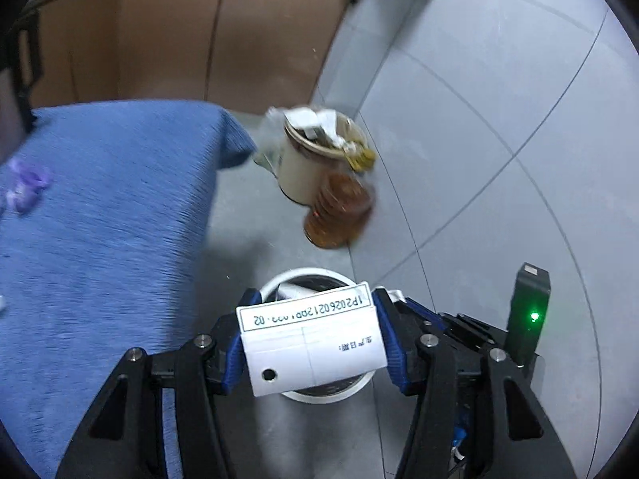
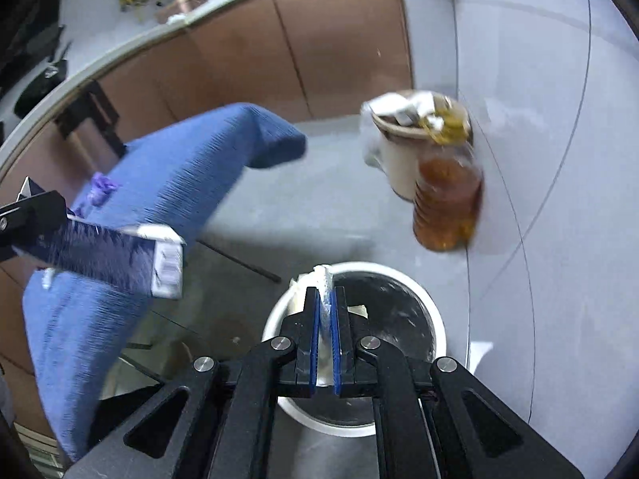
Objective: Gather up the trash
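The left gripper (image 1: 315, 343) pinches a white carton (image 1: 311, 339) and the right gripper (image 2: 327, 339) a white tissue (image 2: 324, 283), both over the bin (image 2: 435, 319) just beyond the fingers — released off-centre, either could land on the floor (image 1: 499, 99).

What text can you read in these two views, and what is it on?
"IP20260212..." then unclear digits, ending ".02": upside down on the white carton held in the left gripper.
Chinese characters, apparently "生产日期:", lower on the same carton, upside down.
Barcode with print on the carton's white end in the right wrist view: too blurred to read.
Amber bottle, full cup, white bin: no readable text.
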Motion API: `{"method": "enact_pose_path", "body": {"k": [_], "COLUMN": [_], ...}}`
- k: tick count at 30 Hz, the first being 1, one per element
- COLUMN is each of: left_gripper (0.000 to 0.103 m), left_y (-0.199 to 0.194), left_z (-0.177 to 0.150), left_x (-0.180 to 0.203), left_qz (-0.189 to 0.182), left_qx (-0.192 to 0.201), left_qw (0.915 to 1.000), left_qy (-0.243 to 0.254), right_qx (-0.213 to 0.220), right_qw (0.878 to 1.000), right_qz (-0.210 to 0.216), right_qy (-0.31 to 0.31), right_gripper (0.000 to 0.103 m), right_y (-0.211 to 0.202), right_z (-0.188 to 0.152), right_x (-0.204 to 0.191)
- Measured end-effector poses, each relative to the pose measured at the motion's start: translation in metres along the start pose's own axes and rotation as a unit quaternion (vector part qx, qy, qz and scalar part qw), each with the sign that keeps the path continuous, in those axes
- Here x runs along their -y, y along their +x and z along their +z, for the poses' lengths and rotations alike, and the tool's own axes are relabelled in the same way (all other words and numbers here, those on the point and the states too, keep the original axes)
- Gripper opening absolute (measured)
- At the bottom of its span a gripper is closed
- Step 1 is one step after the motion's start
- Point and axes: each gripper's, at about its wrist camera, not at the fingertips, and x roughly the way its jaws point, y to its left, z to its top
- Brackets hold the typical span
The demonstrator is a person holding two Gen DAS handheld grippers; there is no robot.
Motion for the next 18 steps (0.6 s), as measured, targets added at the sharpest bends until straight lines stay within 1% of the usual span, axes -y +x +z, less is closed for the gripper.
{"method": "enact_pose_path", "body": {"k": [3,4,6,10,18], "left_gripper": [0.055,0.058,0.060,0.060,0.060], "left_y": [0.020,0.024,0.026,0.023,-0.001], "left_z": [-0.002,-0.002,-0.002,-0.001,0.000], "left_x": [0.004,0.005,0.005,0.003,-0.008], "left_qz": [-0.013,-0.018,-0.024,-0.033,-0.033], "left_qx": [-0.020,-0.024,-0.027,-0.023,0.000], "left_qw": [0.9997,0.9996,0.9993,0.9992,0.9995], "left_qy": [0.003,0.002,0.000,-0.001,-0.002], "right_qx": [-0.011,-0.013,-0.014,-0.012,-0.009], "right_qw": [1.000,1.000,0.999,0.999,0.999], "right_qz": [-0.009,-0.011,-0.014,-0.022,-0.019], "right_qy": [0.015,0.021,0.029,0.034,0.028], "right_gripper": [0.010,0.010,0.013,0.015,0.015], "right_y": [0.016,0.019,0.022,0.021,0.013], "right_z": [-0.005,-0.007,-0.010,-0.011,-0.013], "right_x": [0.015,0.020,0.027,0.033,0.022]}}
